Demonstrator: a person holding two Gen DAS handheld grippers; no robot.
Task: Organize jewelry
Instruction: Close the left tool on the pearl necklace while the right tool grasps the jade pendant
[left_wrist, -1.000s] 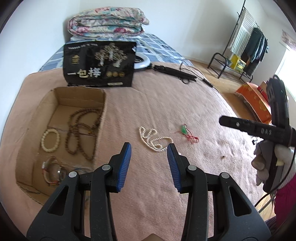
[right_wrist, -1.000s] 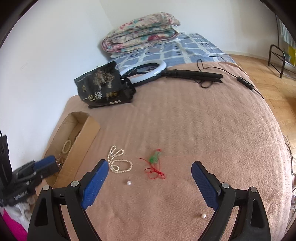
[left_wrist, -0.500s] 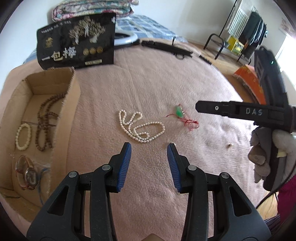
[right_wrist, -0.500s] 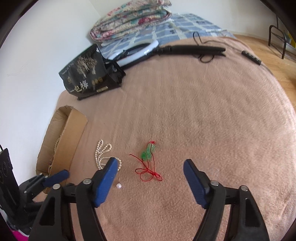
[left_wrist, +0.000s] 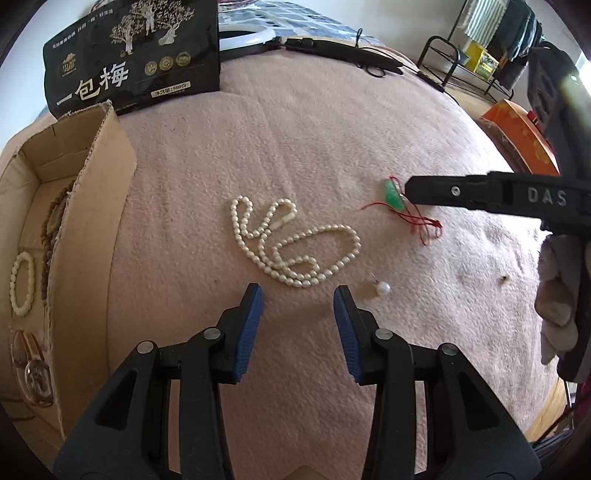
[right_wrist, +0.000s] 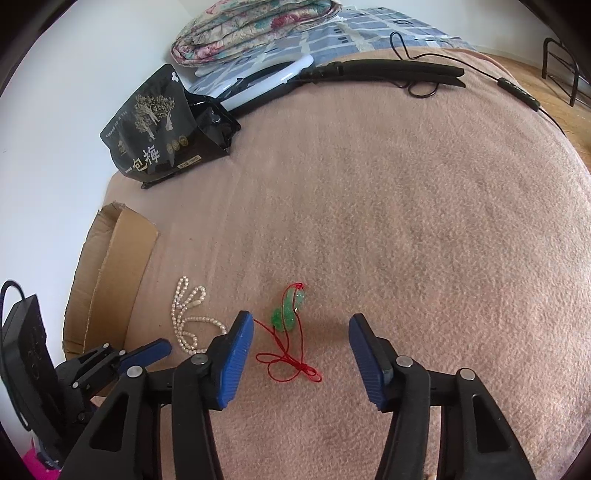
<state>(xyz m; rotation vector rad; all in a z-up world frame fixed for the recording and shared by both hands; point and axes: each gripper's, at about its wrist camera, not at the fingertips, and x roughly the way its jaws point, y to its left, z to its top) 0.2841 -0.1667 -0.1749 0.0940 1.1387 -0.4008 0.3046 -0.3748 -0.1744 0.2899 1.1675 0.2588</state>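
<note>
left wrist: left gripper spread, empty, just short of white pearl-bead necklace on pink blanket; straddle a strand | right wrist: right gripper jaws have just been closing, nothing pinched, red-corded green pendant between tips; lower first

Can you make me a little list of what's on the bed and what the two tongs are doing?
surface: pink blanket
pearl necklace: loose on the blanket, just ahead of the left tongs
green pendant on red cord: between the tips of the right tongs, not pinched
loose pearl: beside the necklace
cardboard box: holds bead strings and a bracelet
left tongs: open, empty
right tongs: open, jaws have just been closing
black bag: standing behind the box
</note>
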